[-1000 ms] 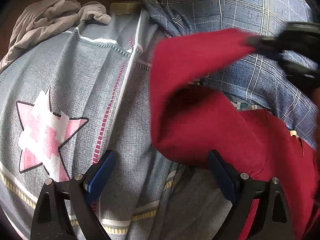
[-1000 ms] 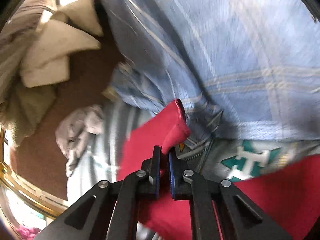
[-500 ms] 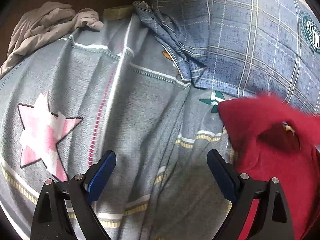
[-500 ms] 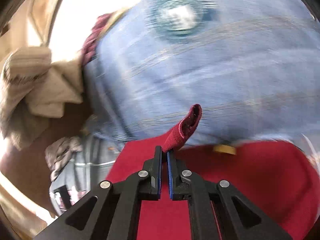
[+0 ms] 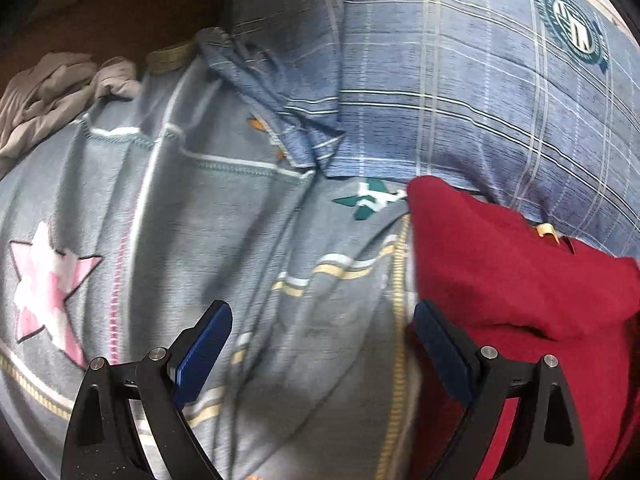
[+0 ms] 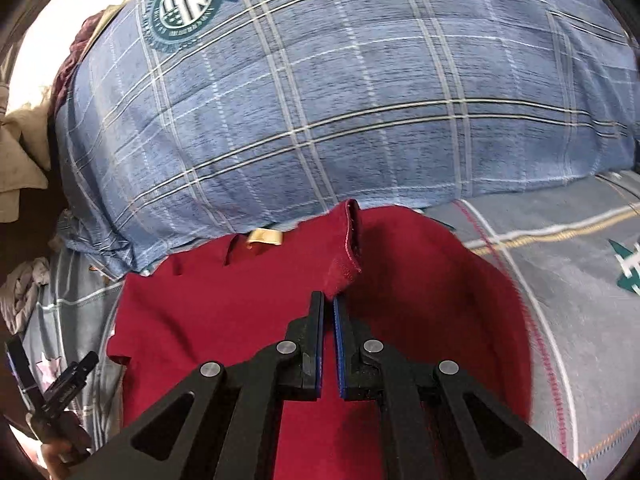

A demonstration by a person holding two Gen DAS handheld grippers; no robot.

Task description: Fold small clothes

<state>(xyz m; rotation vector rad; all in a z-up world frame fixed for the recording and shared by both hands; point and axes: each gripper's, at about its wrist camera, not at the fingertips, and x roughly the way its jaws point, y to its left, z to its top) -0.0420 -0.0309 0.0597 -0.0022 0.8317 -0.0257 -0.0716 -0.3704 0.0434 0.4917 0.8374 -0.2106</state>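
Grey fleece blanket (image 5: 208,216) with a pink-and-white star, pink stitched lines and cream stripes, spread as the bedding under everything. Large blue plaid pillow (image 6: 340,92) with white and dark check lines and a round green-and-white crest, lying along the blanket's far side.

Dark red soft knit garment (image 6: 224,320), small, laid on the blanket just in front of the plaid pillow, its far edge touching the pillow's lower border. Neck opening turned toward the pillow, with a tan label (image 6: 265,237) at the collar. One sleeve or corner lifted off the body and standing up in a narrow fold with a hemmed, stitched edge. In the left wrist view, the same garment (image 5: 520,280) bunched in a thick fold at the right side, edges slightly blurred.

Crumpled pale grey cloth (image 5: 52,88) near the blanket's far left corner, well apart from the red garment. Beige crumpled cloth (image 6: 20,152) beside the pillow's left end.

Right gripper (image 6: 328,308) pinched nearly closed on the raised fold of the red garment, blue pads pressing the fabric. Left gripper (image 5: 320,344) spread wide over the blanket, holding nothing, its right finger just beside the garment's edge.
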